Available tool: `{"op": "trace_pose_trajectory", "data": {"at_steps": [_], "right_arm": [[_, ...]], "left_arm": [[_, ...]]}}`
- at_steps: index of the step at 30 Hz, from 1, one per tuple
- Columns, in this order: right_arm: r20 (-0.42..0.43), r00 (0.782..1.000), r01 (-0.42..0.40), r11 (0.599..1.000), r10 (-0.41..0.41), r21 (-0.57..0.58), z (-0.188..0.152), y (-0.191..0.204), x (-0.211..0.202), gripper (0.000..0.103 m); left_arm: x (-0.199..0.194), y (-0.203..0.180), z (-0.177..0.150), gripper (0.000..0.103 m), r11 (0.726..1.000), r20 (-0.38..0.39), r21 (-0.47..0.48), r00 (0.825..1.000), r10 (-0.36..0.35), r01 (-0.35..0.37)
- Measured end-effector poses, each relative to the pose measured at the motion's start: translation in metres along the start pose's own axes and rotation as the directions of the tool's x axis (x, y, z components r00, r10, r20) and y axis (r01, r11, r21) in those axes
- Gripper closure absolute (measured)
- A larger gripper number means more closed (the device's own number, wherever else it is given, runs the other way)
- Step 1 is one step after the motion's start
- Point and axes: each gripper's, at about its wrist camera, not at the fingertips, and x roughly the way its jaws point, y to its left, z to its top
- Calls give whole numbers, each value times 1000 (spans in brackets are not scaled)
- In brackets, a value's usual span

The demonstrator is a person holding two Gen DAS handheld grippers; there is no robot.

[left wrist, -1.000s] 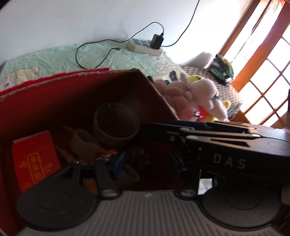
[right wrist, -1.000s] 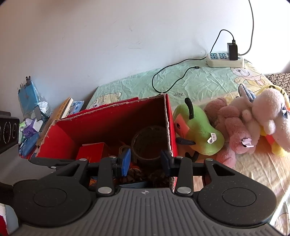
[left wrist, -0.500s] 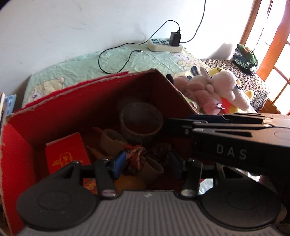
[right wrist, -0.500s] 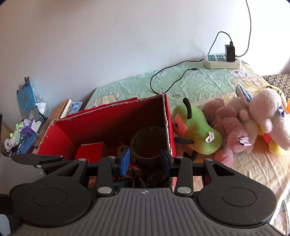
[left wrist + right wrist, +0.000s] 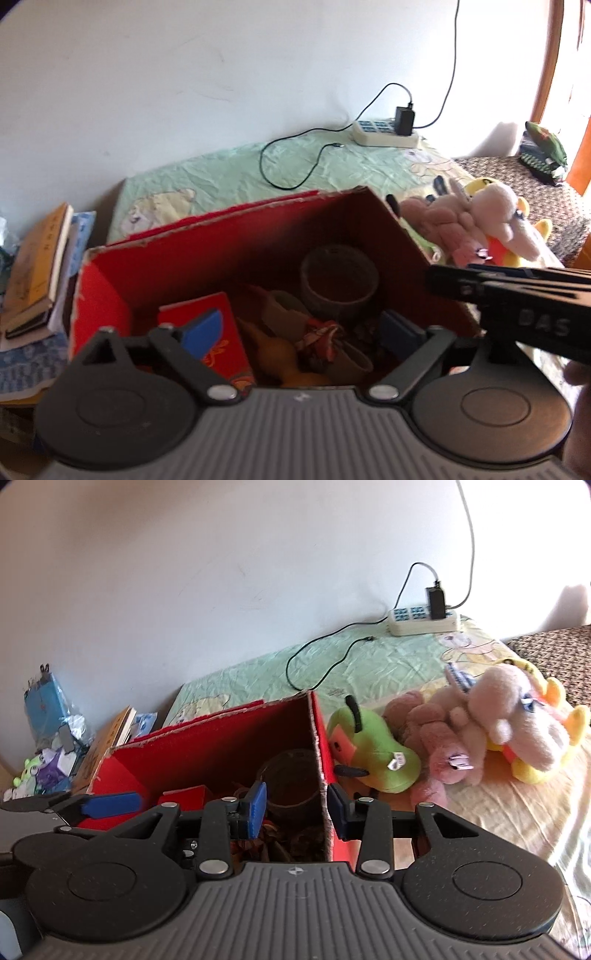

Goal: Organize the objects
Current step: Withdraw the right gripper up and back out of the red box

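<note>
While the left tongs (image 5: 301, 328) hang over the red box (image 5: 110, 295), their jaws are swinging apart: a second ago the blue pads (image 5: 205, 328) stood fairly close together low inside the box, and now they spread wide with nothing between them. That reads as a release, so whatever they carried has most likely just gone in among the clutter, though I cannot tell which piece it was. Below the pads lie a red packet (image 5: 225, 332), a small red-and-white bundle (image 5: 321, 332), some brownish odds and ends, and a dark round tub (image 5: 338, 284) against the far wall.

Over the box's near right wall, the right tongs (image 5: 295, 808) sit half apart, as they did a second ago, gripping nothing; that wall runs up between their pads without touching either one.

Beyond the box, on the bed's green sheet (image 5: 388, 657), a green plush toy (image 5: 373, 753) lies just beside the box wall, with a pink plush (image 5: 443, 746) and a pale plush with yellow parts (image 5: 517, 716) heaped next to it. A power strip (image 5: 424, 622) and its cable rest further back, and books (image 5: 37, 266) are stacked to the left of the box.

With the drop apparently done, the soft toys look like what is left to gather, the green one being nearest the right tongs.
</note>
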Motion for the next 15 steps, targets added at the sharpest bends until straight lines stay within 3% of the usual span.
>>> {"op": "trace_pose_trajectory", "data": {"at_steps": [7,15], "right_arm": [[25,999,40,998,-41,38,-9,-7,-12,63],[-12,999,50,996,-49,70,-21,-20,-15,63]], "left_arm": [[2,-2,-3,10,996,-33,-4,995,92,-92],[3,7,-6,11,986,-72,-82,988,137,-142]]}}
